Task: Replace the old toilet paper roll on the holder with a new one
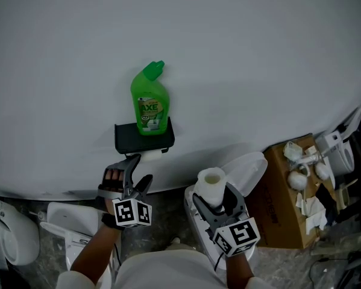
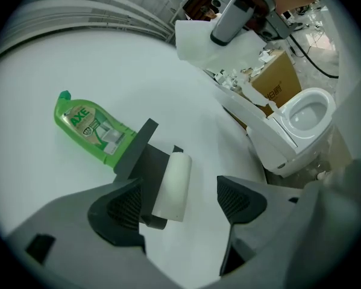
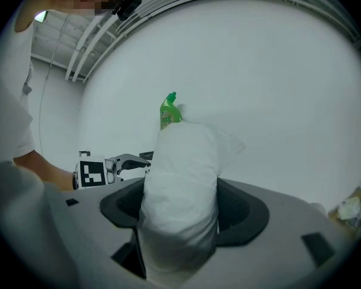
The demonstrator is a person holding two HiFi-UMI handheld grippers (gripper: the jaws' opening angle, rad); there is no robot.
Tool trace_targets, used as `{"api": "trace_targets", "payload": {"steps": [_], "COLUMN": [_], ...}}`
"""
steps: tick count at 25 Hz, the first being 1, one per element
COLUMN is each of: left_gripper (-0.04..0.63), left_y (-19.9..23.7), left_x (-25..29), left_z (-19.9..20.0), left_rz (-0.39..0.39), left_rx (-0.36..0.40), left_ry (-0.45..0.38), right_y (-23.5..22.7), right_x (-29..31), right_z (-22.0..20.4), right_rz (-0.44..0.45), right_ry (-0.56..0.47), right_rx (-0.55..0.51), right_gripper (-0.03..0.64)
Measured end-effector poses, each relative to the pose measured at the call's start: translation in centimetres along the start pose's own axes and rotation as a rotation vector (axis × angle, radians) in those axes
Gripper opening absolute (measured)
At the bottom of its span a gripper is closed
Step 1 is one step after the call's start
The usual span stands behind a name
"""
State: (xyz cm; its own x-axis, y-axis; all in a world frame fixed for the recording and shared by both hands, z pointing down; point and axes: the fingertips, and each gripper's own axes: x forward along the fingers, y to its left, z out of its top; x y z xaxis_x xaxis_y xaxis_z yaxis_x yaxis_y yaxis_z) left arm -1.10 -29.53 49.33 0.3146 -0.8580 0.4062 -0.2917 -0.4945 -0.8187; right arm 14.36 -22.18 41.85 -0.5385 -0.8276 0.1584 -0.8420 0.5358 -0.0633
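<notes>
A black wall holder (image 1: pixel 143 138) carries a green cleaner bottle (image 1: pixel 149 101) on its shelf. Under the shelf sits the old roll (image 2: pixel 171 185), a thin white cylinder, of which the head view shows only a sliver (image 1: pixel 151 155). My left gripper (image 1: pixel 138 172) is open just below the holder. In the left gripper view its fingers (image 2: pixel 121 208) stand on either side of the old roll without touching it. My right gripper (image 1: pixel 215 192) is shut on a full new toilet paper roll (image 1: pixel 210 182), held upright to the right of the holder. The new roll (image 3: pixel 180 185) fills the right gripper view.
A white toilet (image 1: pixel 247 168) stands against the wall behind the right gripper. A cardboard box (image 1: pixel 284 205) of white scraps is at the right. Another white fixture (image 1: pixel 11 236) is at the lower left. The wall around the holder is plain.
</notes>
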Motion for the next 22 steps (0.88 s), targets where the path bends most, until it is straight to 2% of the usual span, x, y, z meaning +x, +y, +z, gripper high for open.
{"api": "trace_targets", "payload": {"steps": [13,22], "left_gripper": [0.353,0.282], "left_y": [0.6,0.8], "left_x": [3.3,4.4], "left_z": [-0.2,-0.6], "left_rz": [0.035,0.045], "left_rx": [0.014,0.016], "left_ry": [0.113,0.148], "right_y": [-1.3,-2.1], "right_x": [-0.5,-0.2], "right_z": [-1.0,-1.2], "right_rz": [0.026,0.05], "right_ry": [0.009,0.003], "right_rx": [0.005,0.029], "right_gripper": [0.327,0.327]}}
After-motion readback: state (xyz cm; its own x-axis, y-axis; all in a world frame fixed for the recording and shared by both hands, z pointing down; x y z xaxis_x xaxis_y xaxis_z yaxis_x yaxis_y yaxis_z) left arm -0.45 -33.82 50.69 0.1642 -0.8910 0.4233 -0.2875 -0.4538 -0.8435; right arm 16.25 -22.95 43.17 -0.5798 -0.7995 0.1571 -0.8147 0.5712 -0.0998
